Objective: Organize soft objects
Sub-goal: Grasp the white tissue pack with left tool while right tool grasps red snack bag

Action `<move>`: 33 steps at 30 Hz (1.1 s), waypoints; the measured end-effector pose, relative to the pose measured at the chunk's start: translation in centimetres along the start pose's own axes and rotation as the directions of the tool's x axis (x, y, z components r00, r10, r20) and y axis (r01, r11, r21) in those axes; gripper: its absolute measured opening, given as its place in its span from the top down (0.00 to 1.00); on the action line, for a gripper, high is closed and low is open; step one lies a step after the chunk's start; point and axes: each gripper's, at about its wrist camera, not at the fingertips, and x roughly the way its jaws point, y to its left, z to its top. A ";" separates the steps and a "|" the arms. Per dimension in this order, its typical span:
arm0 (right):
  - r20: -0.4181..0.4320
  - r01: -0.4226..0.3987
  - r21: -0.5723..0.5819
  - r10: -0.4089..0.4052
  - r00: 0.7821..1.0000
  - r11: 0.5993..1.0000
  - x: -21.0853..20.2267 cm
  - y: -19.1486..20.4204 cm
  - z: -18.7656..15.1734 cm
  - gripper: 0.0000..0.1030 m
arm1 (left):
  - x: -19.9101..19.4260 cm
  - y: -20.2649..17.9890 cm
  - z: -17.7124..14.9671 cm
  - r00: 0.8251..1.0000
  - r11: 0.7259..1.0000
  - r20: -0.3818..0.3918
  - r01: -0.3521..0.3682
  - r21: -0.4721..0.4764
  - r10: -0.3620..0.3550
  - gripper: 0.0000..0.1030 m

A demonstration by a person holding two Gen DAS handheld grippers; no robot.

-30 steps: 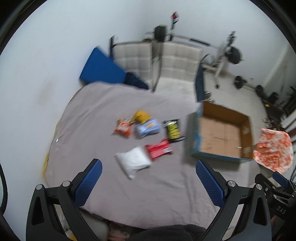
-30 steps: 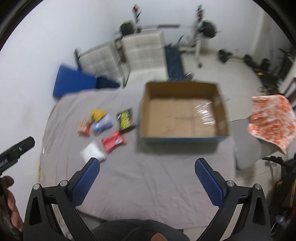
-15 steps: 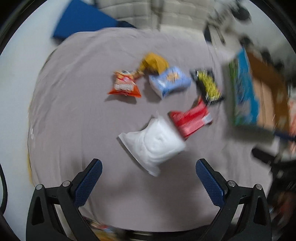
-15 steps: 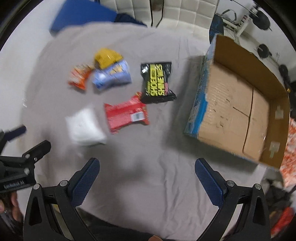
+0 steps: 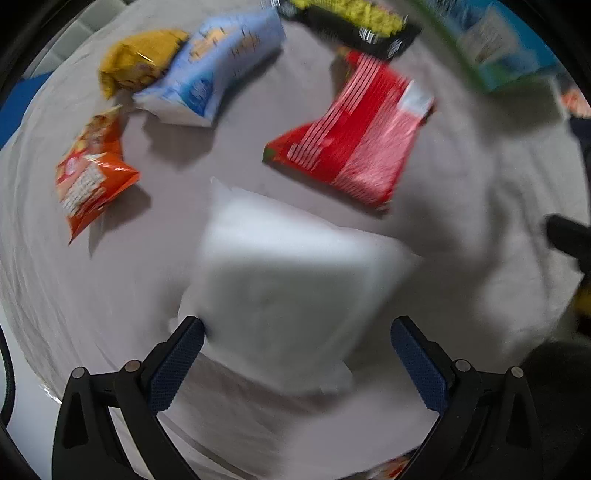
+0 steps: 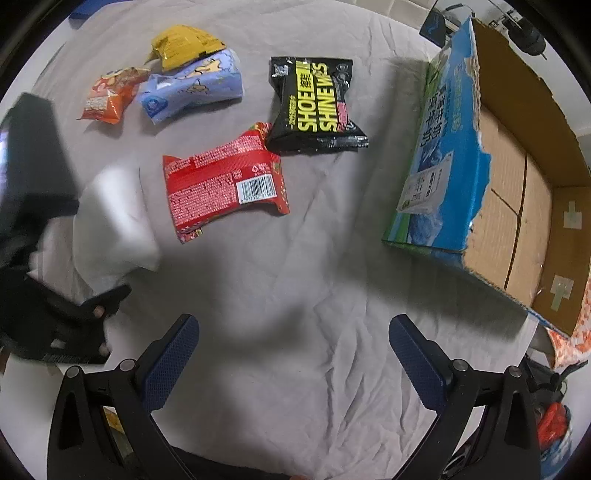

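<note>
Several soft packs lie on a grey sheet. A white pack lies between the open fingers of my left gripper, close in front. Behind it lie a red pack, a light blue pack, a yellow pack, an orange pack and a black shoe-wipes pack. In the right wrist view my right gripper is open and empty over bare sheet. The white pack, red pack and black pack lie ahead of it, with the left gripper's body at the left.
An open cardboard box with a blue printed side stands on the sheet at the right. Its blue side shows at the top right of the left wrist view. An orange-patterned cloth lies beyond the box at the right edge.
My left gripper has come down close over the white pack, which now lies between its fingers. My right gripper has moved lower and nearer the packs and box.
</note>
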 end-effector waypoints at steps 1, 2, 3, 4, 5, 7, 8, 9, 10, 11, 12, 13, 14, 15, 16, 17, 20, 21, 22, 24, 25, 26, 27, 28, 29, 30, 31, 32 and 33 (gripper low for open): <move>-0.003 0.000 0.006 0.000 1.000 1.000 0.2 0.0 0.0 0.00 | 0.6 0.3 0.2 1.000 1.000 -0.003 -0.018 -0.008 0.018 0.00; -0.004 0.000 0.015 0.000 1.000 1.000 0.3 -0.1 0.1 0.00 | 0.7 0.6 0.2 1.000 1.000 0.005 -0.017 -0.019 0.017 0.00; -0.005 0.001 0.025 -0.001 1.000 1.000 0.3 -0.1 0.2 0.00 | 0.5 1.0 0.3 1.000 0.999 0.025 0.001 -0.043 0.000 0.00; -0.004 -0.001 0.035 0.001 1.000 0.999 0.3 0.0 0.3 0.00 | 0.3 1.5 0.3 0.999 0.998 0.037 0.020 -0.065 -0.017 0.00; -0.003 -0.008 0.047 0.008 1.000 0.999 0.3 0.1 0.4 0.00 | 0.1 2.2 0.0 0.997 0.993 0.057 0.052 -0.109 -0.046 0.01; -0.009 -0.028 0.080 0.029 1.000 0.996 0.2 0.0 0.8 0.00 | -0.3 3.1 -0.6 0.993 0.981 0.093 0.088 -0.174 -0.073 0.06; -0.010 -0.042 0.095 0.043 0.999 0.995 0.2 0.2 1.1 0.00 | -0.6 3.7 -0.9 0.991 0.974 0.114 0.098 -0.204 -0.076 0.07; -0.013 -0.060 0.112 0.062 0.998 0.992 0.1 0.2 1.4 0.00 | -0.7 3.9 -1.3 0.989 0.969 0.128 0.102 -0.224 -0.074 0.09; -0.017 -0.079 0.133 0.081 0.997 0.988 0.1 0.2 1.8 0.00 | -0.8 4.1 -1.8 0.987 0.965 0.141 0.103 -0.240 -0.070 0.12; -0.019 -0.090 0.146 0.094 0.995 0.985 0.2 0.1 2.1 0.00 | -1.0 4.3 -2.5 0.986 0.957 0.161 0.097 -0.274 -0.054 0.13; -0.019 -0.106 0.163 0.110 0.994 0.981 0.2 0.0 2.6 0.00 | -1.1 4.5 -3.2 0.984 0.948 0.170 0.093 -0.305 -0.042 0.15; -0.016 -0.116 0.179 0.120 0.993 0.977 0.3 0.1 3.1 0.00 | -0.8 4.7 -4.2 0.983 0.937 0.179 0.093 -0.336 -0.033 0.16; -0.015 -0.121 0.193 0.126 0.992 0.974 0.4 0.1 3.5 0.00 | -0.8 5.4 -5.3 0.984 0.912 0.178 0.089 -0.401 -0.018 0.16; -0.013 -0.130 0.213 0.136 0.991 0.968 0.5 0.1 4.0 0.00 | -1.1 6.4 -6.5 0.986 0.888 0.164 0.084 -0.451 -0.010 0.17; -0.012 -0.143 0.236 0.150 0.989 0.961 0.7 0.2 4.6 0.00 | -0.9 7.5 -7.8 0.992 0.844 0.129 0.065 -0.532 0.005 0.17; -0.013 -0.153 0.260 0.162 0.987 0.953 0.9 0.2 5.1 0.00 | -0.9 8.4 -8.9 0.994 0.812 0.113 0.055 -0.581 0.014 0.17; -0.023 -0.169 0.379 0.191 0.981 0.910 2.2 -0.3 6.7 0.00 | -0.7 10.2 -11.7 0.995 0.734 0.101 0.053 -0.677 0.021 0.17; -0.028 -0.177 0.425 0.208 0.978 0.888 2.9 -0.5 7.2 0.00 | -0.6 10.6 -12.4 0.995 0.720 0.102 0.061 -0.692 0.013 0.17; -0.031 -0.186 0.468 0.227 0.973 0.864 3.5 -0.6 7.5 0.00 | -0.5 10.8 -12.8 0.994 0.711 0.109 0.070 -0.699 0.009 0.16; -0.036 -0.196 0.535 0.254 0.966 0.822 4.5 -0.8 8.6 0.03 | -0.5 11.7 -13.2 0.995 0.708 0.103 0.067 -0.703 0.008 0.15; -0.035 -0.201 0.556 0.265 0.964 0.806 5.0 -0.6 9.0 0.06 | -0.5 12.0 -13.5 0.995 0.708 0.099 0.066 -0.704 0.006 0.15; -0.048 -0.189 0.564 0.261 0.964 0.804 5.5 -0.2 9.5 0.15 | -0.9 12.4 -13.2 0.995 0.708 0.097 0.068 -0.703 0.000 0.14; -0.064 -0.174 0.567 0.253 0.965 0.805 6.0 -0.1 9.6 0.17 | -0.7 12.7 -12.5 0.996 0.712 0.088 0.066 -0.699 -0.006 0.13; -0.079 -0.165 0.573 0.254 0.964 0.803 6.5 -0.1 9.7 0.19 | 0.1 12.8 -11.2 0.996 0.713 0.085 0.066 -0.698 -0.009 0.13; -0.086 -0.175 0.582 0.274 0.958 0.794 7.0 -0.1 9.6 0.24 | 0.1 13.1 -11.4 0.996 0.715 0.087 0.071 -0.695 -0.015 0.12; -0.090 -0.180 0.584 0.284 0.955 0.791 7.1 -0.1 9.5 0.30 | 0.2 13.5 -11.4 0.996 0.718 0.086 0.076 -0.692 -0.022 0.11; -0.088 -0.194 0.570 0.294 0.952 0.799 7.1 0.0 9.5 0.33 | 0.2 14.0 -11.4 0.996 0.720 0.086 0.082 -0.689 -0.031 0.11; -0.099 -0.193 0.535 0.288 0.953 0.823 7.1 0.4 9.6 0.36 | 0.3 14.5 -11.8 0.995 0.720 0.088 0.091 -0.688 -0.042 0.10; -0.123 -0.180 0.479 0.269 0.955 0.859 7.1 0.9 9.6 0.38 | 0.7 15.0 -11.8 0.995 0.719 0.090 0.097 -0.688 -0.048 0.10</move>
